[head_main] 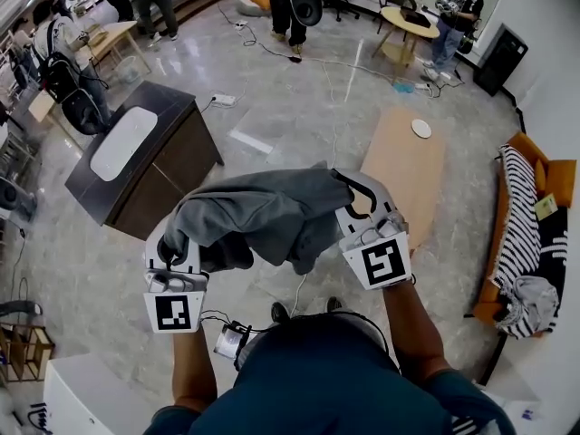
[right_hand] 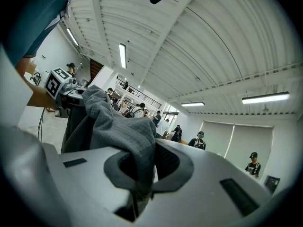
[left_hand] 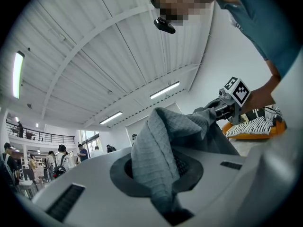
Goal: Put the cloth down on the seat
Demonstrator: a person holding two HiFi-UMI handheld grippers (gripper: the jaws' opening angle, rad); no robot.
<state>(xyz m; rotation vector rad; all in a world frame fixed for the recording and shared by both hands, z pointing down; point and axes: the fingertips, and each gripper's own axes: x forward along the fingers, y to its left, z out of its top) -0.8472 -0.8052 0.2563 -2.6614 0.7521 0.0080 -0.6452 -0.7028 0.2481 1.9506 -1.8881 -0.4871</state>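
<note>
A grey cloth [head_main: 263,211] hangs bunched in the air between my two grippers, well above the marble floor. At its left end my left gripper [head_main: 170,247] is shut on a fold, and the cloth [left_hand: 156,150] rises out of the left gripper [left_hand: 165,183]. The right gripper [head_main: 352,198] is shut on the other end, where the cloth [right_hand: 120,126] drapes over the right gripper [right_hand: 137,178]. The seat, an orange sofa [head_main: 560,172], stands at the far right, apart from the cloth.
A striped blanket [head_main: 521,225] and a grey garment [head_main: 532,302] lie on the sofa. A dark cabinet [head_main: 177,152] stands on the left. A cardboard sheet [head_main: 403,166] with a white disc [head_main: 421,128] lies on the floor ahead. Cables and several people are farther back.
</note>
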